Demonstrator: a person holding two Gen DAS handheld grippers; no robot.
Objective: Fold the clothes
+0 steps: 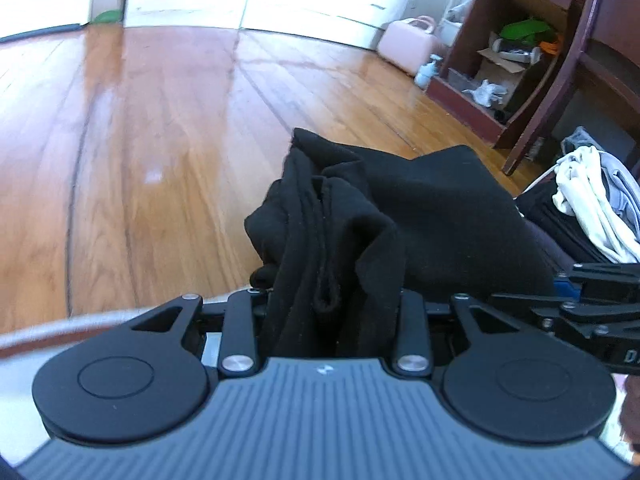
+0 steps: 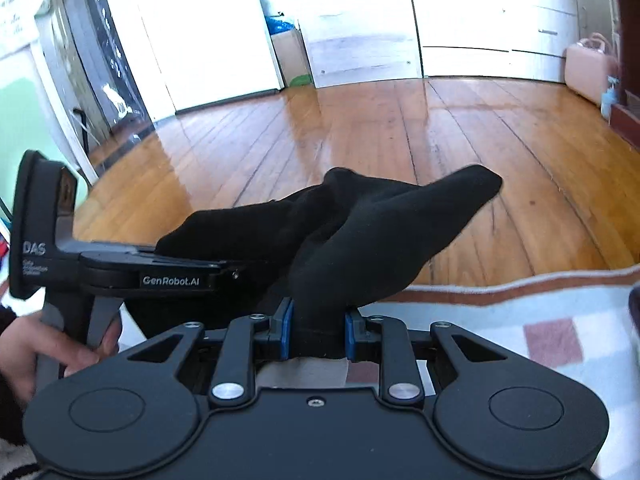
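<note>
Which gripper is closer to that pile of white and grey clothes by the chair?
Right. The right gripper sits just below the pile, while the left gripper, clamped on the black garment, is further to its left.

Glossy wooden floor (image 1: 168, 128) across most of both views. At upper right of the left view, pink case (image 1: 408, 42) beside dark wooden shelf unit (image 1: 508, 52) stuffed with clutter. Checked blanket (image 2: 520, 332) at lower right of the right view.
</note>
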